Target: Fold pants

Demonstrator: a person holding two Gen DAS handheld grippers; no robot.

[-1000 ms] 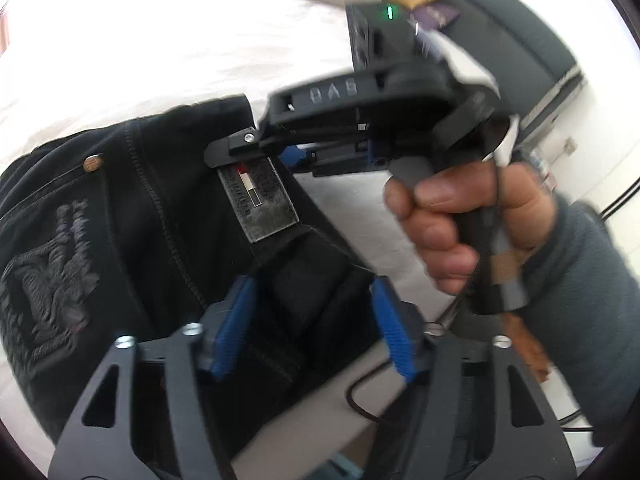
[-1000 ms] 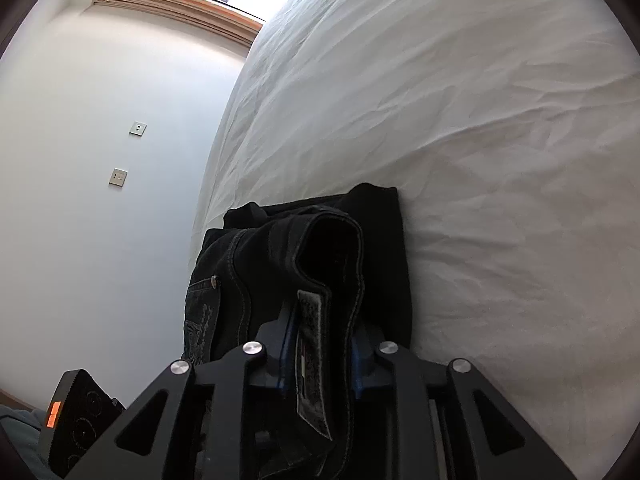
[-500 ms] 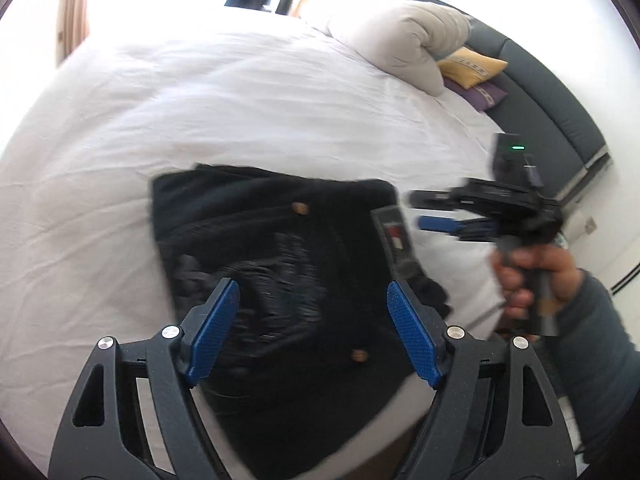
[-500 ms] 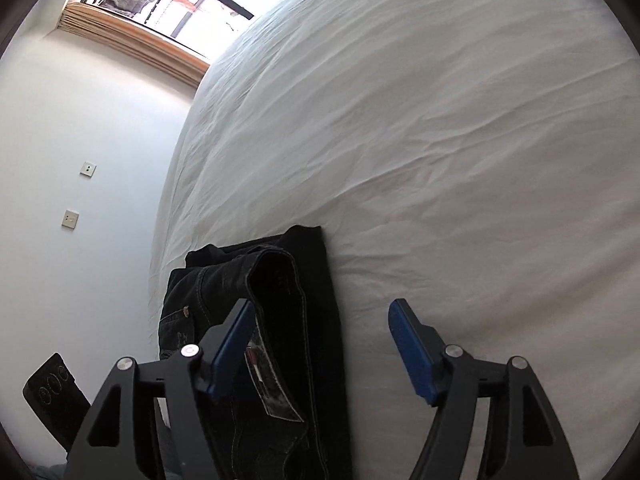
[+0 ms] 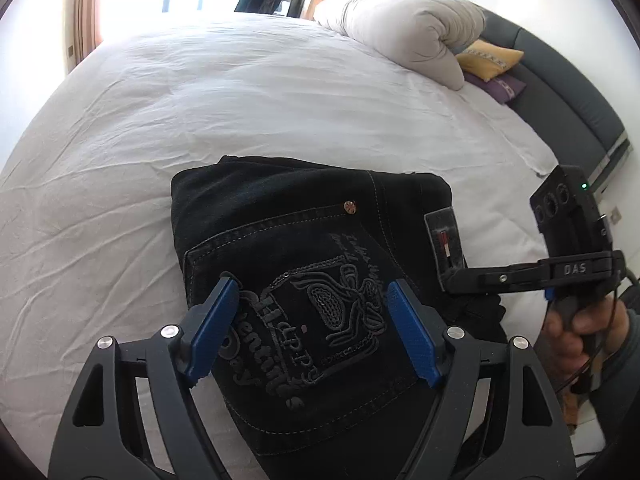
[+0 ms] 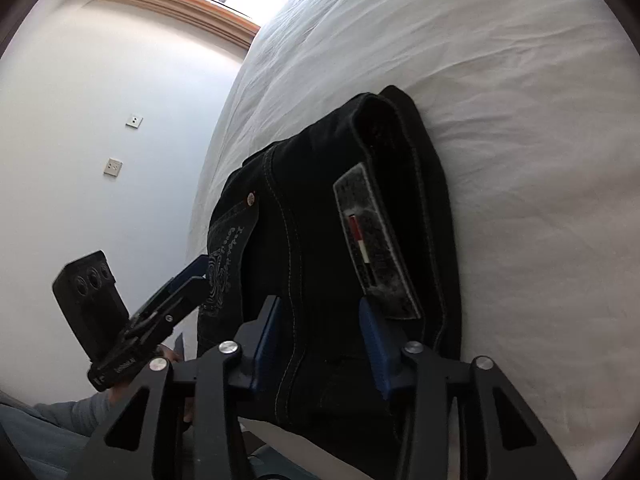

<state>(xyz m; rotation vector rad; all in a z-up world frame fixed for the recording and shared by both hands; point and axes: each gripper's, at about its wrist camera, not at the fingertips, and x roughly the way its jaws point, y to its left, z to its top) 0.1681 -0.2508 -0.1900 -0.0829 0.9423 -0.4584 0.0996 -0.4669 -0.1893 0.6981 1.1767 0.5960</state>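
Note:
The black jeans [image 5: 304, 248] lie folded into a compact stack at the near edge of the white bed [image 5: 248, 104], back pocket embroidery and grey waist label up. My left gripper [image 5: 310, 332] is open and hovers over the pocket. The right gripper shows in the left wrist view [image 5: 452, 280] with its tip at the label end of the stack. In the right wrist view the jeans [image 6: 344, 248] fill the middle; my right gripper [image 6: 320, 332] has its blue pads either side of the waistband, with a gap showing. The left gripper [image 6: 196, 272] shows at the left of that view.
A rolled white duvet [image 5: 404, 32] lies at the far right of the bed, with yellow [image 5: 490, 58] and purple cushions beside a dark grey headboard [image 5: 568, 92]. A white wall with sockets [image 6: 112, 166] runs along the bed's left side. A window is at the far end.
Both grippers let go of the jeans and opened. The left one pulled back above the stack. The right one drew away, then came back low over the waistband, its jaws narrower.

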